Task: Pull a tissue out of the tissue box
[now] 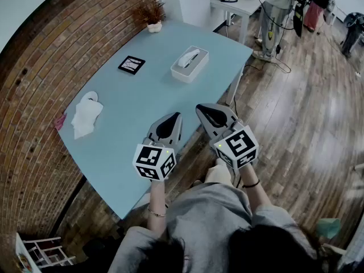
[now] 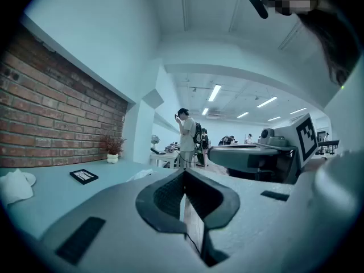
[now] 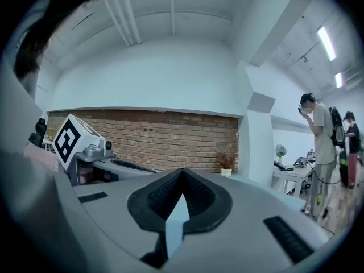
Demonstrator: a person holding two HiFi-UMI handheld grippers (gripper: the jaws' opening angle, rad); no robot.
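Table (image 1: pixel 142 110) bears one tissue box (image 1: pixel 183 74); one crumpled tissue (image 1: pixel 85 116); one frame (image 1: pixel 131 65).

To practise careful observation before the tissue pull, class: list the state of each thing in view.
White rectangular tissue box: one sheet sticking out of top.
Crumpled white tissue: lying loose, apart from box.
Small black frame: lying flat.
Left claw: shut, empty.
Right claw: shut, empty.
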